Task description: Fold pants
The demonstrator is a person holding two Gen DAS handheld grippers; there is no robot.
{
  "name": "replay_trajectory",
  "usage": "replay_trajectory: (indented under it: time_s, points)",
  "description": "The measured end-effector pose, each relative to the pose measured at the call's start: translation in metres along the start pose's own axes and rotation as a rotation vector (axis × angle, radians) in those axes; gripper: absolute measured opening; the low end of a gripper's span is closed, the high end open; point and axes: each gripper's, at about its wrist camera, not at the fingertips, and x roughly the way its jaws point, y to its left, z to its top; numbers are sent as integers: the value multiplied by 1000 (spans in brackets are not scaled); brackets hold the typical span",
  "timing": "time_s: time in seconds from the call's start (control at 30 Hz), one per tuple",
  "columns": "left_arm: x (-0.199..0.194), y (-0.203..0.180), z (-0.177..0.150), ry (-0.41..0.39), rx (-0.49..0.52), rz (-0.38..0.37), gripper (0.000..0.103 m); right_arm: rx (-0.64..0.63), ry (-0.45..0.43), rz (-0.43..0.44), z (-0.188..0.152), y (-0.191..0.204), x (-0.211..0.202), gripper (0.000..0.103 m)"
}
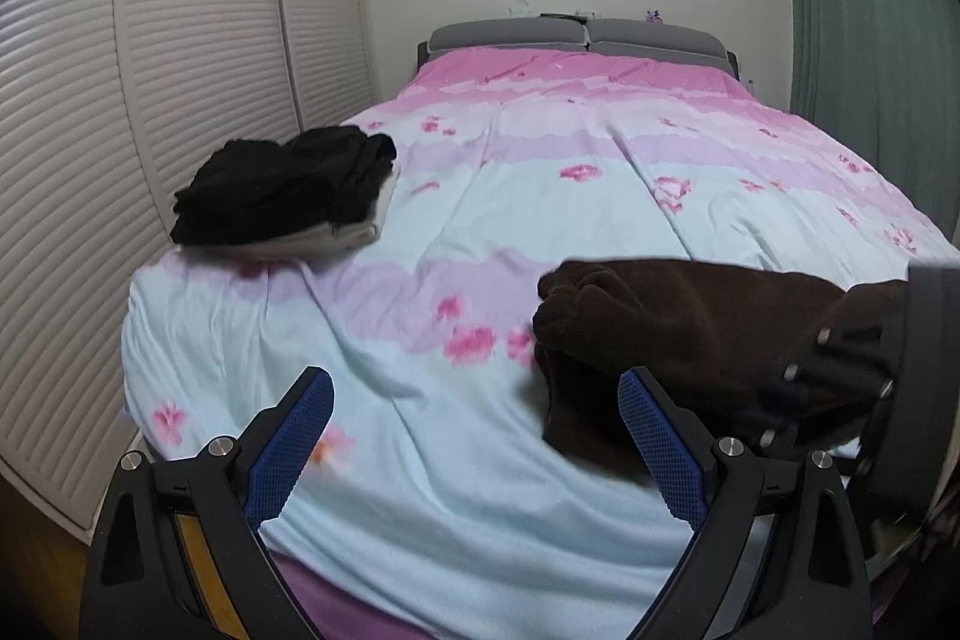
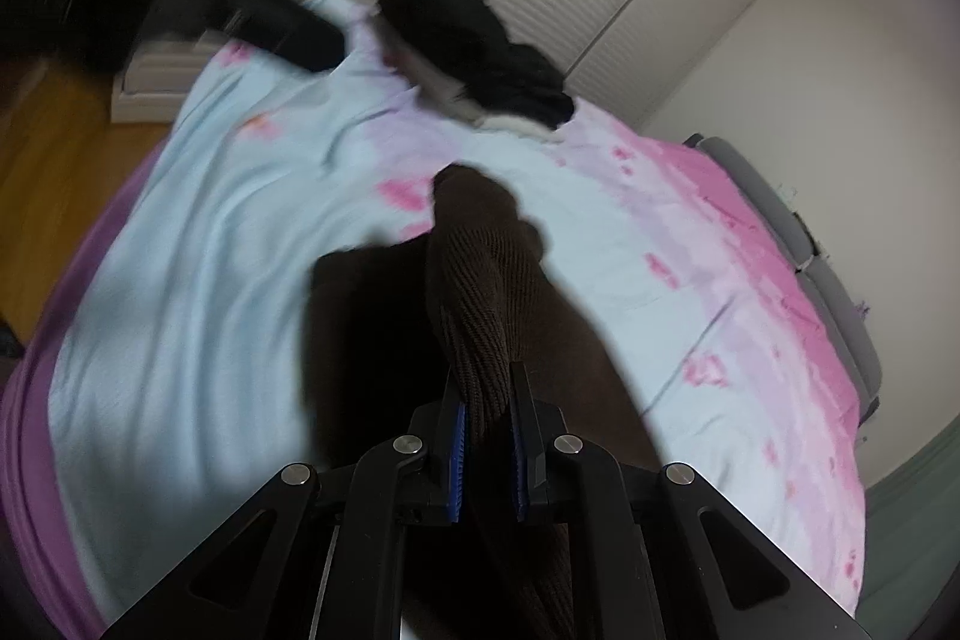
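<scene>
1. We judge folding barely begun: the brown pants [image 2: 480, 280] hang bunched from our right gripper [image 2: 487, 451], not laid flat.
2. The right gripper's jaws clamp the ribbed cloth; the left gripper [image 1: 474, 445] stands wide apart, empty.
3. The pants trail over the bed [image 1: 540, 196] near its foot edge; a folded dark stack [image 1: 282, 184] sits by its left edge.
</scene>
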Motion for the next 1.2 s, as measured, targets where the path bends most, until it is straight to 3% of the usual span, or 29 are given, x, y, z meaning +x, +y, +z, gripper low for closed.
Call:
replay_trajectory:
  time_s: [0.23, 0.63, 0.77, 0.87, 1.0, 1.2]
  points:
    - [-2, 5, -14, 7, -26, -1, 97, 28, 73, 48, -26, 27, 23, 12]
    - [2, -13, -20, 14, 13, 0, 97, 118, 71, 62, -47, 46, 23, 15]
    - [-5, -22, -13, 2, 13, -1, 97, 176, 35, 3, -46, 41, 5, 40]
    - [-12, -32, -5, -20, 11, -14, 97, 263, -17, -48, -48, 29, -25, 49]
    - [-13, -56, 5, -44, 0, -58, 97, 438, -28, -133, -66, 0, -70, 49]
    - [0, -121, 23, -66, 12, -140, 97, 871, 69, -324, -147, -73, -128, 66]
